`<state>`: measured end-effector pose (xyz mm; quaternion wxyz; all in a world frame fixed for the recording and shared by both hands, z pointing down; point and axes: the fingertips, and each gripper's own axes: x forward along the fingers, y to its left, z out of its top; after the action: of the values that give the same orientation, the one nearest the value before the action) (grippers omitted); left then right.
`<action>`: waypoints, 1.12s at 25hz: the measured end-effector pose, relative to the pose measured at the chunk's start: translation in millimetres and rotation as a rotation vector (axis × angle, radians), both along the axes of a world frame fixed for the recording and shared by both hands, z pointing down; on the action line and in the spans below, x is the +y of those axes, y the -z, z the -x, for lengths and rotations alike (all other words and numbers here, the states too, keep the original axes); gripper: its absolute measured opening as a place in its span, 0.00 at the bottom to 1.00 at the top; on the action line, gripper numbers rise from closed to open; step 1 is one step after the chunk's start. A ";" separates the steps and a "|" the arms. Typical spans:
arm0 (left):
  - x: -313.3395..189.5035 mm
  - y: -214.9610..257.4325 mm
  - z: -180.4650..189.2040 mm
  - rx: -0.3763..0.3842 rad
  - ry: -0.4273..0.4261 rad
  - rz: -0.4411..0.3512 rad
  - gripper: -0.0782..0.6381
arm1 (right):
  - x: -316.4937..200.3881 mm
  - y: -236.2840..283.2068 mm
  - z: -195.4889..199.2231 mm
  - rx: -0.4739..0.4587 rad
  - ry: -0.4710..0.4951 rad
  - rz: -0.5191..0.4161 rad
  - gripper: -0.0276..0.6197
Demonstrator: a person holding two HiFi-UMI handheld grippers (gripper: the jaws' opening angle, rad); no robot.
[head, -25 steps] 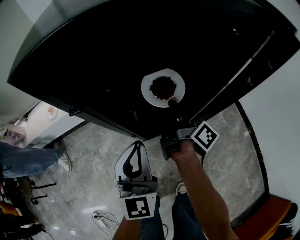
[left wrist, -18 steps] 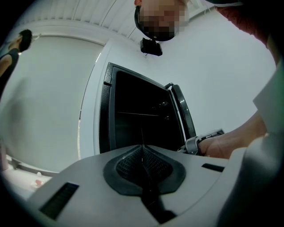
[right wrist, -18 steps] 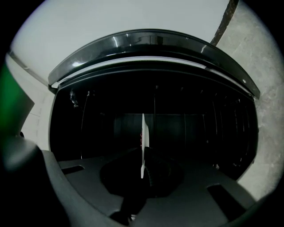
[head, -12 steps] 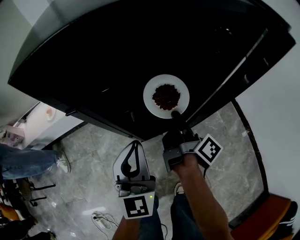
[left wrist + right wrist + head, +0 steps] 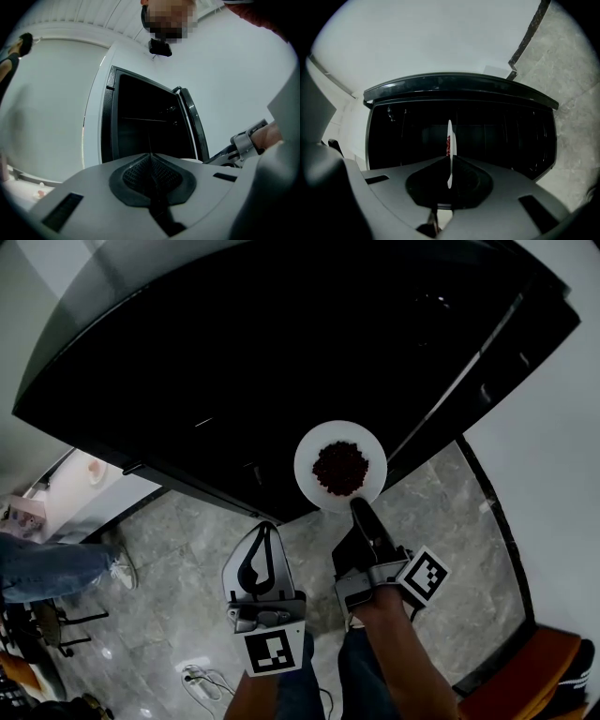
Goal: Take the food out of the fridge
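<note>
Nearest you, your left hand-held gripper [image 5: 269, 529] is held low in front of your body. Its jaws are pressed together with nothing between them; in the left gripper view [image 5: 150, 158] the two ribbed pads meet along one seam. Just beside it, your right hand-held gripper [image 5: 357, 508] reaches a little further forward. Its jaws are clamped on the near rim of a white plate [image 5: 303, 471]. In the right gripper view [image 5: 449, 174] the plate [image 5: 449, 136] shows edge-on, standing straight up out of the pads.

The plate is carried in the air by that grip alone. A heap of dark reddish-brown food [image 5: 340, 468] lies at its middle, and a sliver of it [image 5: 447, 144] shows red in the right gripper view. From the head view the plate sits across the lower front edge of the open fridge [image 5: 281, 352], partly over the dark interior and partly over the floor.

Beyond it the fridge cavity [image 5: 501, 131] is black, and its shelves can hardly be made out. Below lies a grey marbled floor [image 5: 187, 531], with a bystander's jeans-clad leg [image 5: 52, 561] at the far left.
</note>
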<state>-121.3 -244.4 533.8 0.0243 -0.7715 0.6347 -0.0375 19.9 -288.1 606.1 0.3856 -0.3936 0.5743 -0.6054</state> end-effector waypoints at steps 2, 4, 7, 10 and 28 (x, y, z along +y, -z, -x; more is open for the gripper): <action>0.5 -2.4 -0.7 -0.002 0.002 0.005 0.13 | 10.7 -2.3 -4.5 0.004 -0.001 0.014 0.09; 0.6 -4.6 -1.4 -0.003 0.004 0.009 0.13 | 22.1 -3.5 -9.9 0.010 -0.003 0.027 0.09; 0.4 -7.6 -1.3 0.000 0.008 0.016 0.13 | 39.3 -4.3 -17.4 0.016 -0.007 0.050 0.09; 0.3 -11.3 -2.9 0.004 0.010 0.026 0.13 | 50.7 -6.0 -23.4 0.034 -0.004 0.070 0.09; 13.8 32.2 -9.0 0.028 0.029 0.024 0.13 | 70.8 54.1 -31.0 0.020 0.007 0.073 0.09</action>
<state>-112.3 -230.5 501.6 0.0057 -0.7628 0.6457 -0.0343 50.8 -217.3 552.0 0.3634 -0.4114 0.5569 -0.6234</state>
